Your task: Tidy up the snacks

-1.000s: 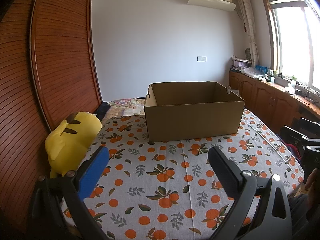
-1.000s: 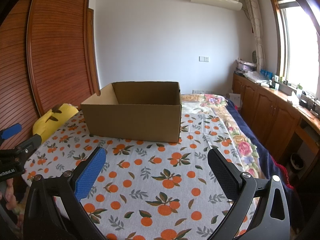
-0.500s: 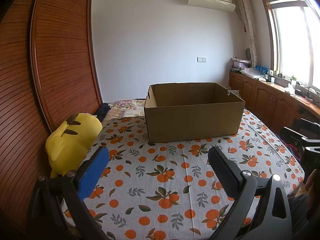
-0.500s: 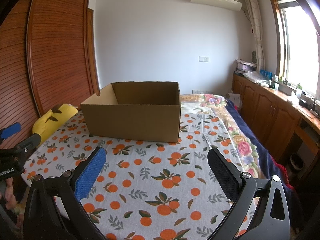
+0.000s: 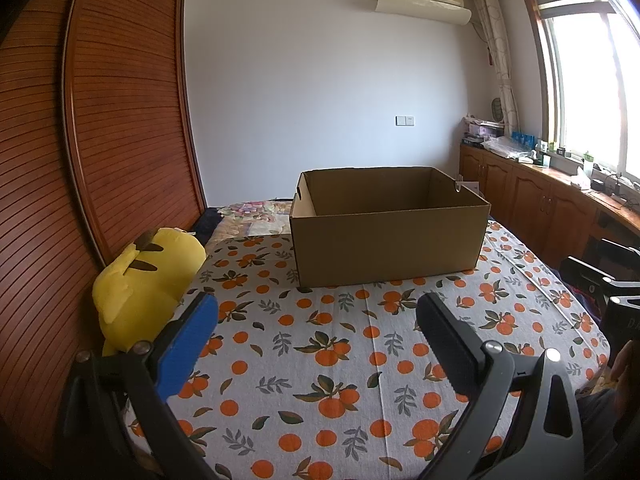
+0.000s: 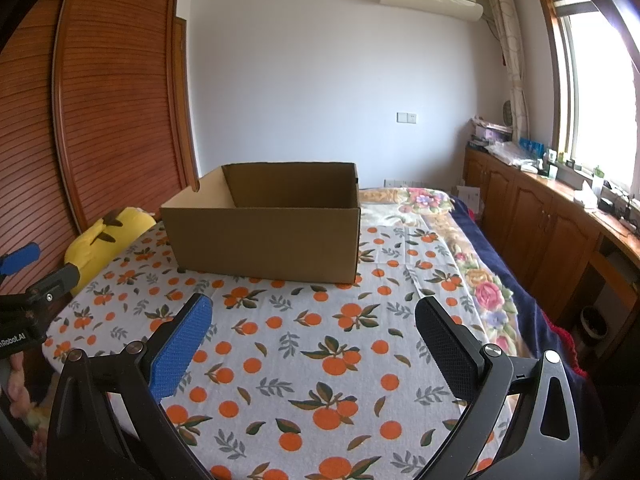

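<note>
An open brown cardboard box (image 5: 388,236) stands on the bed, on a cloth printed with oranges (image 5: 320,356); it also shows in the right wrist view (image 6: 264,236). Its floor is hidden by the walls. No snacks are in view. My left gripper (image 5: 316,312) is open and empty, held above the cloth in front of the box. My right gripper (image 6: 314,314) is open and empty, above the cloth to the box's right front. The left gripper shows at the left edge of the right wrist view (image 6: 24,276).
A yellow plush toy (image 5: 148,276) lies at the cloth's left edge against the wooden slatted wardrobe (image 5: 100,140). A floral quilt (image 6: 472,264) covers the bed's right side. Wooden cabinets (image 6: 552,224) with clutter run under the window.
The left wrist view has tilted down slightly, so the box sits a little lower in the frame. The right gripper has not moved.
</note>
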Action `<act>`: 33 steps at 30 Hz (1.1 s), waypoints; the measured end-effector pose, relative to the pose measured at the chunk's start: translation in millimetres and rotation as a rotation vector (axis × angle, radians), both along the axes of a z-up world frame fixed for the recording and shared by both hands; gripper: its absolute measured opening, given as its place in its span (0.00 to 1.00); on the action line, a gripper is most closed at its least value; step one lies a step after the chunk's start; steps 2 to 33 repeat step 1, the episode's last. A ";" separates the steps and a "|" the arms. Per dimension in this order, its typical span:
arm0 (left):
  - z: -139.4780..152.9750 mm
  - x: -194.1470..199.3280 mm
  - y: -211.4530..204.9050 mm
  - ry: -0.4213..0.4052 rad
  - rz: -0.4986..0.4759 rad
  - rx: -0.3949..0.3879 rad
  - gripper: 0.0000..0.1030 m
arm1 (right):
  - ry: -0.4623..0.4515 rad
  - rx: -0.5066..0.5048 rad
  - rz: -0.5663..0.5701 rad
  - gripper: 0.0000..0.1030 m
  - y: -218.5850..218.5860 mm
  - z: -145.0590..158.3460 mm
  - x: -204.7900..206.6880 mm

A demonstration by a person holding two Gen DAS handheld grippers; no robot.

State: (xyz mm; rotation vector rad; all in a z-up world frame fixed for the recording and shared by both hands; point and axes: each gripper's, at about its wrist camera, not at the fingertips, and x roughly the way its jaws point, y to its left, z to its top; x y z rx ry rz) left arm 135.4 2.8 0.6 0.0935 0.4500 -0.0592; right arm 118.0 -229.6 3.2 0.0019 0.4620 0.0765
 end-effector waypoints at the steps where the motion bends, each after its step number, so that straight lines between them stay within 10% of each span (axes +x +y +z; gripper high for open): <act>1: -0.8 -1.5 -1.0 0.000 -0.001 0.001 0.97 | -0.001 0.000 -0.001 1.00 -1.0 -0.1 -0.4; 33: -0.8 -1.5 -1.0 0.000 -0.001 0.001 0.97 | -0.001 0.000 -0.001 1.00 -1.0 -0.1 -0.4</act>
